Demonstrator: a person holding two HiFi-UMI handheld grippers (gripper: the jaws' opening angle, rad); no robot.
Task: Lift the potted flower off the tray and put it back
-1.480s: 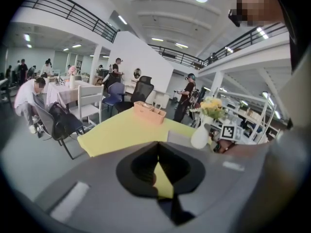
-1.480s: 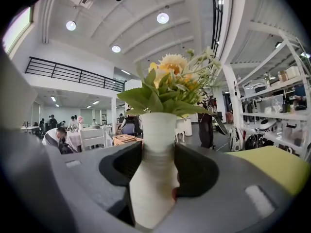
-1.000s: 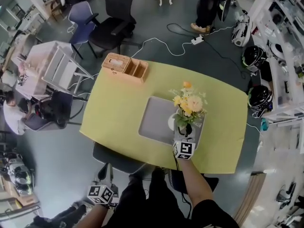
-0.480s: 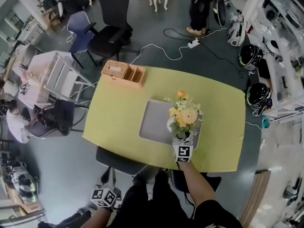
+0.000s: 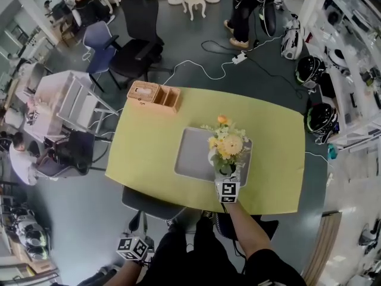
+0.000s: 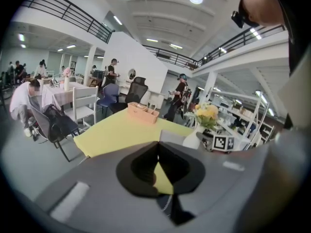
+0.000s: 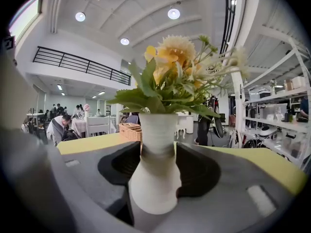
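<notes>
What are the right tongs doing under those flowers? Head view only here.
Observer: Right gripper view shows the right tongs closed on the potted flower, touching both sides of its white neck.
Operator: Left tongs?
Observer: Left gripper view: the left tongs have their tips together, nothing between them.
Operator: Flower tilted?
Observer: No, it stands upright in the right gripper view.

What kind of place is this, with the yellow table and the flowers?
Probably a big open workshop or lab office. There are rolling office chairs, tall metal shelves with what look like helmets beside them, and people sitting at work in the background.
</notes>
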